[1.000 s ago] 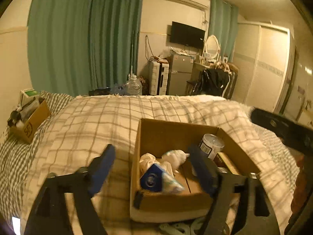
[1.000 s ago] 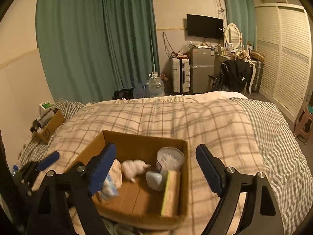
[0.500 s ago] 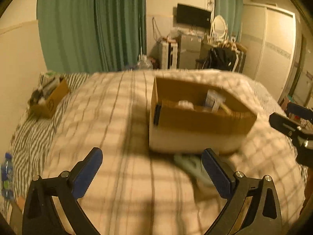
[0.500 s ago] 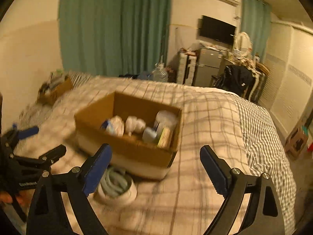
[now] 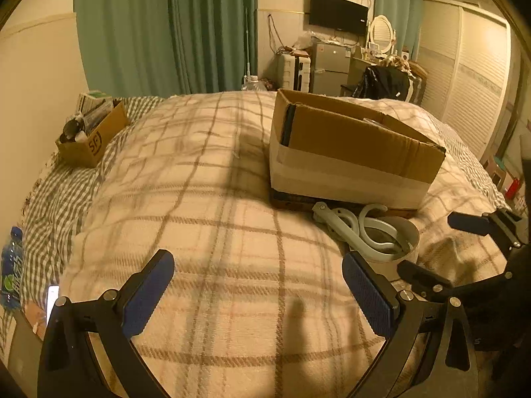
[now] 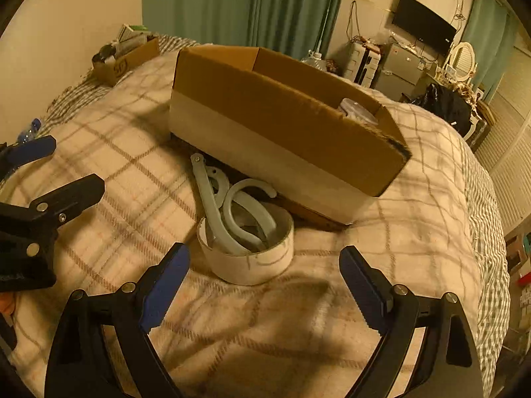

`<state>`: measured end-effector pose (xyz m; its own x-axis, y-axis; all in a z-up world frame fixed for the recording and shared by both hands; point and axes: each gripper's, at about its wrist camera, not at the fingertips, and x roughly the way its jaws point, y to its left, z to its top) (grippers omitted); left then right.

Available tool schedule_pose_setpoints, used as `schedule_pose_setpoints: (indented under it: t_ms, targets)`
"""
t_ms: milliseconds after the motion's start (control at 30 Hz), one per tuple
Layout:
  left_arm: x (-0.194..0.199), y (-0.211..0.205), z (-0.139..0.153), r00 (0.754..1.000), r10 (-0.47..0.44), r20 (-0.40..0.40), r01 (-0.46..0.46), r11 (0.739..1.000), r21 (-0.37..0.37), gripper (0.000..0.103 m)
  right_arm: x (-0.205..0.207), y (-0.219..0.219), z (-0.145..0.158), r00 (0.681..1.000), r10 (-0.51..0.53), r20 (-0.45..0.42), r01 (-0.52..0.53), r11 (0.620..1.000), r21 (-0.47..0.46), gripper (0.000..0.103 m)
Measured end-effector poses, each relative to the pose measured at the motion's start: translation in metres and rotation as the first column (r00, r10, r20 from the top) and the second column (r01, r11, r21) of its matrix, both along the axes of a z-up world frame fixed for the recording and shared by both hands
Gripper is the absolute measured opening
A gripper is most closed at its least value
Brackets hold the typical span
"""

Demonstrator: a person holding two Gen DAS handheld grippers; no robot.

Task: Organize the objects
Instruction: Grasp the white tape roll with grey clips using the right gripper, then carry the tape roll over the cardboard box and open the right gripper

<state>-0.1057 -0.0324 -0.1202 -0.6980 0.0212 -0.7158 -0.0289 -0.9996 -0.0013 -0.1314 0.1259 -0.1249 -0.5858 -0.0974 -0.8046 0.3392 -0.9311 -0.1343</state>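
A brown cardboard box (image 5: 351,152) (image 6: 282,132) sits on the plaid blanket; only a pale lidded can (image 6: 358,112) shows over its rim. In front of it stands a low white round tub (image 6: 252,258) (image 5: 395,248) holding pale grey-green hooks (image 6: 232,205) that stick out over its rim. My right gripper (image 6: 262,285) is open and empty, low over the blanket just in front of the tub. My left gripper (image 5: 259,288) is open and empty, left of the tub. Each gripper also shows at the edge of the other's view.
A small cardboard box (image 5: 89,136) full of items sits at the bed's far left by the wall. A blue-labelled bottle (image 5: 10,265) and a phone (image 5: 51,298) lie at the left edge. Fridge, suitcase and wardrobe stand beyond the bed.
Both grippers have pulled back and dropped low from above the box. The box interior has gone out of sight, and the tub with hooks has come into full view.
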Motion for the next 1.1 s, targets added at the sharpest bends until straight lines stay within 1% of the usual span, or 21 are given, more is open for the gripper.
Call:
schedule_pose_setpoints:
  t_ms: [100, 200, 267, 367, 433, 500, 533, 567, 600, 700, 767, 833, 933, 1100]
  targets:
    - [-0.002, -0.007, -0.002, 1.000, 0.020, 0.010, -0.021, 0.999, 0.026, 0.103, -0.007, -0.007, -0.007, 1.000, 0.003, 0.022, -0.003, 1.000, 0.020, 0.092]
    - [-0.004, -0.012, -0.005, 0.999, 0.035, 0.026, -0.036, 0.998, 0.042, 0.103, -0.018, -0.009, -0.018, 0.998, 0.002, 0.063, -0.004, 1.000, 0.027, 0.092]
    - [-0.005, -0.012, -0.006, 0.999, 0.037, 0.029, -0.038, 0.999, 0.038, 0.103, -0.027, -0.013, -0.025, 0.996, 0.004, 0.091, -0.007, 1.000, 0.029, 0.092]
    - [-0.005, -0.010, -0.007, 0.999, 0.039, 0.029, -0.040, 0.999, 0.023, 0.103, -0.039, -0.020, -0.036, 0.993, 0.004, 0.120, -0.013, 0.998, 0.069, 0.092]
    - [-0.006, -0.010, -0.008, 0.999, 0.040, 0.031, -0.041, 0.999, 0.016, 0.103, -0.045, -0.024, -0.042, 0.990, 0.018, 0.140, -0.027, 0.997, 0.069, 0.092]
    - [-0.006, -0.009, -0.009, 0.999, 0.042, 0.033, -0.042, 0.999, 0.011, 0.103, -0.052, -0.025, -0.050, 0.987, 0.009, 0.158, -0.022, 0.997, 0.080, 0.092]
    - [-0.006, -0.009, -0.009, 0.999, 0.042, 0.033, -0.042, 0.999, 0.010, 0.103, -0.055, -0.026, -0.053, 0.986, 0.005, 0.169, -0.019, 0.996, 0.083, 0.088]
    - [-0.006, -0.010, -0.009, 0.999, 0.042, 0.033, -0.042, 0.999, 0.010, 0.103, -0.056, -0.025, -0.056, 0.984, 0.004, 0.175, -0.018, 0.997, 0.081, 0.081]
    - [-0.007, -0.009, -0.009, 0.998, 0.043, 0.035, -0.043, 0.999, 0.007, 0.103, -0.057, -0.024, -0.057, 0.984, 0.001, 0.180, -0.016, 0.997, 0.079, 0.080]
    - [-0.006, -0.009, -0.008, 0.998, 0.046, 0.034, -0.046, 0.999, -0.001, 0.103, -0.048, -0.020, -0.048, 0.990, 0.010, 0.140, -0.019, 0.998, 0.060, 0.080]
    - [-0.006, -0.010, -0.008, 0.998, 0.052, 0.032, -0.052, 0.999, -0.004, 0.103, -0.038, -0.015, -0.037, 0.995, 0.013, 0.100, -0.016, 1.000, 0.027, 0.080]
    - [-0.006, -0.011, -0.007, 0.998, 0.056, 0.030, -0.056, 0.998, -0.003, 0.103, -0.027, -0.008, -0.024, 0.999, 0.011, 0.054, -0.010, 1.000, -0.024, 0.080]
    - [-0.005, -0.011, -0.004, 0.997, 0.067, 0.023, -0.067, 0.998, -0.002, 0.103, -0.015, 0.010, -0.003, 1.000, -0.006, -0.004, 0.005, 0.992, -0.129, 0.080]
    - [-0.006, -0.005, -0.003, 0.997, 0.066, 0.027, -0.065, 0.998, -0.024, 0.103, 0.000, 0.032, 0.031, 0.995, -0.042, -0.093, 0.018, 0.970, -0.243, 0.080]
